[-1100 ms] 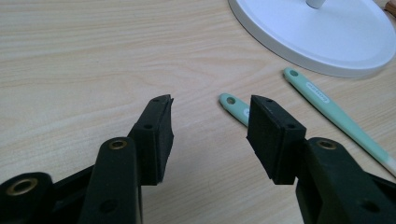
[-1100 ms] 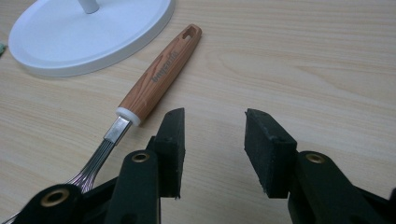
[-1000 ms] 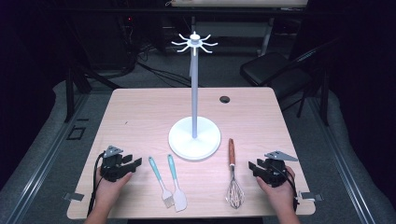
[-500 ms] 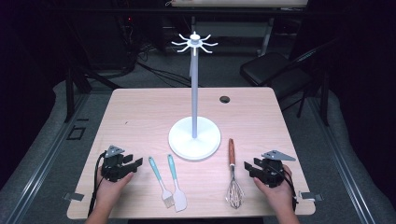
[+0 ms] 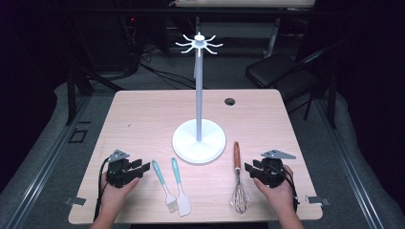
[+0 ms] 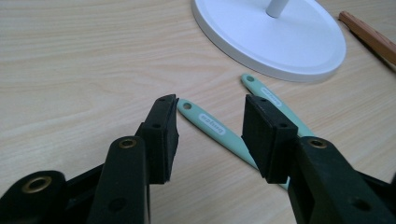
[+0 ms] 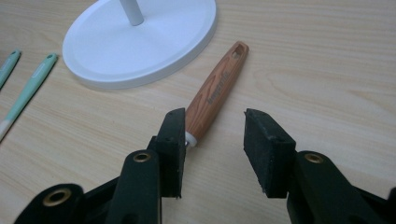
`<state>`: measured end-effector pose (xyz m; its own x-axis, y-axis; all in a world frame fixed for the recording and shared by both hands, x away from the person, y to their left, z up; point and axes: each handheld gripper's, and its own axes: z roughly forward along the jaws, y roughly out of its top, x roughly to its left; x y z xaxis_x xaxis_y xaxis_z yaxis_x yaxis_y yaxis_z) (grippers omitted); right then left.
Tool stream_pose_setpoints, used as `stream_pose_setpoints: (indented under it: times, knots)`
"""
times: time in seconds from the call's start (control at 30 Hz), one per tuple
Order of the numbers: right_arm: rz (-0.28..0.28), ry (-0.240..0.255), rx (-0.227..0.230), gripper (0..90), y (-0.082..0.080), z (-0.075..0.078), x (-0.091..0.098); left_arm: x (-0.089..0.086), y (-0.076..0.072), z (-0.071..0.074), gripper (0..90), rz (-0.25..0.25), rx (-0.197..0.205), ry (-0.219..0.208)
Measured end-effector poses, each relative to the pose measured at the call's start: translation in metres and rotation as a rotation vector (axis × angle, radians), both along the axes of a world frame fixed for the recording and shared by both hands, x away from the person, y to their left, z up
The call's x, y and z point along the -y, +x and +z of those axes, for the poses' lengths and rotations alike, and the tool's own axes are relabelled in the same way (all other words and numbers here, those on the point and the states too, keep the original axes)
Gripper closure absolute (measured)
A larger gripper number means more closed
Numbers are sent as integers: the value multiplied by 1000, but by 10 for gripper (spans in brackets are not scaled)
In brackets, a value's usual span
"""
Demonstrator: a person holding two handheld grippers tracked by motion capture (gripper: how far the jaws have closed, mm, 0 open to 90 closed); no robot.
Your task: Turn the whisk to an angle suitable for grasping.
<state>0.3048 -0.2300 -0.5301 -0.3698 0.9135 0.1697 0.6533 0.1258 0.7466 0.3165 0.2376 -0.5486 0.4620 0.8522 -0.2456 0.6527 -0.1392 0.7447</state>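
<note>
A white stand (image 5: 198, 141) with a tall pole and a ring of hooks (image 5: 198, 44) rises from mid-table. In front of it lie a teal-handled brush (image 5: 164, 186), a teal-handled spatula (image 5: 179, 188) and a wooden-handled whisk (image 5: 238, 176). My left gripper (image 5: 138, 168) rests left of the brush, open, its jaws just having closed a little with nothing between them. The brush handle (image 6: 205, 120) lies on the table beyond the left gripper (image 6: 212, 107). My right gripper (image 5: 250, 169) sits right of the whisk, open, its jaws also just having narrowed, empty. The whisk handle (image 7: 219, 86) lies just past the right gripper (image 7: 215, 116).
A small black round cap (image 5: 229, 101) sits at the table's far right. A dark chair (image 5: 277, 71) stands behind the table. The stand's base (image 6: 280, 42) is close beyond both sets of utensils. Bare wood stretches on the far left of the table (image 5: 143, 119).
My right hand has shifted slightly left toward the whisk. The left hand has stayed in place. The utensils and the stand have not moved.
</note>
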Motion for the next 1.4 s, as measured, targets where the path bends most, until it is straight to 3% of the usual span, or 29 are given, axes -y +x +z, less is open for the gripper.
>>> stream_pose_setpoints:
  times: [0.17,0.2,0.23,0.4,0.67,0.7,0.77,1.07,1.1,1.17,1.4]
  knots:
    - [-7,8,2,567,10,7,-4,4,-2,1,550,-7,16,22]
    - [-1,-18,-17,565,12,8,-2,3,-2,1,550,-13,9,24]
    - [-12,24,-15,565,16,4,-6,4,-1,0,550,-6,14,23]
    - [0,37,-50,560,24,-8,-15,3,-1,-1,549,-23,8,27]
    - [2,66,-85,552,23,-24,-17,2,-2,-2,547,-9,10,20]
    - [-7,104,-84,550,23,-26,-18,2,-2,-2,547,-13,9,22]
    - [0,107,-95,548,24,-27,-18,2,-2,-1,546,-13,8,22]
    - [-41,103,-129,561,34,-28,-24,2,-2,-1,543,-10,8,20]
    - [-55,62,-143,573,38,-26,-27,3,-2,-1,542,-8,16,18]
    - [-60,36,-151,581,42,-24,-28,2,-3,0,542,-9,15,17]
    - [-90,15,-211,627,50,-25,-36,0,-4,1,542,-8,19,15]
